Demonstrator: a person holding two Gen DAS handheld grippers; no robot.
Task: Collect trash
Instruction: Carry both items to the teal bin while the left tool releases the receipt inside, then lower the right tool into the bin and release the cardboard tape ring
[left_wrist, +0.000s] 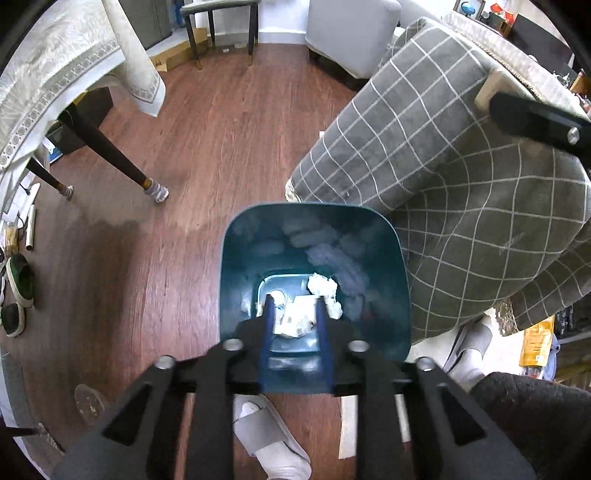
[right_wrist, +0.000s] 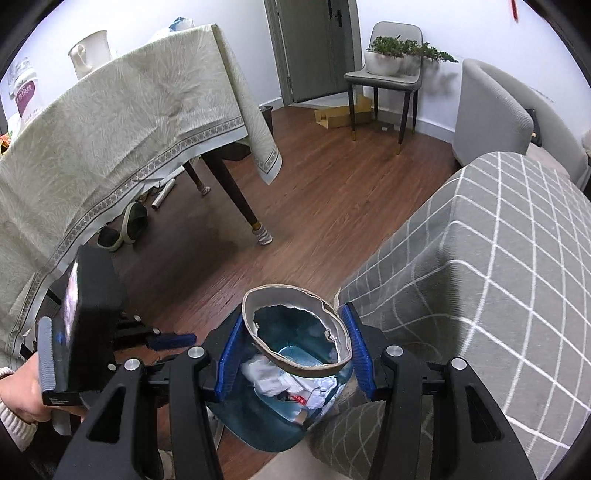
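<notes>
Left wrist view: directly above a teal plastic trash bin, square-mouthed with rounded corners, glossy inner walls, standing on dark reddish wood-plank floor. At the bin's bottom, crumpled white paper and flat white scraps. Left gripper hanging over the bin's mouth, blue-padded fingers parted and holding nothing. Right of the bin and touching its rim, a sofa under a grey cover with a white grid (plush, slightly rumpled). Left of the bin, well apart, a dark table leg in a little sock beneath a pale patterned tablecloth. Near the bin's close side, a foot in a grey slipper. Right wrist view: right gripper closed around a torn ring of brown card with a pale grey inner face, oval under the squeeze, edges ragged, held just above the bin; paper litter visible through the ring. Left of the bin, the left gripper seen side-on, a hand on its grip. Beyond the bin, same plank floor, tablecloth, grey checked sofa, a chair bearing a potted plant, a grey-green door (shut).
</notes>
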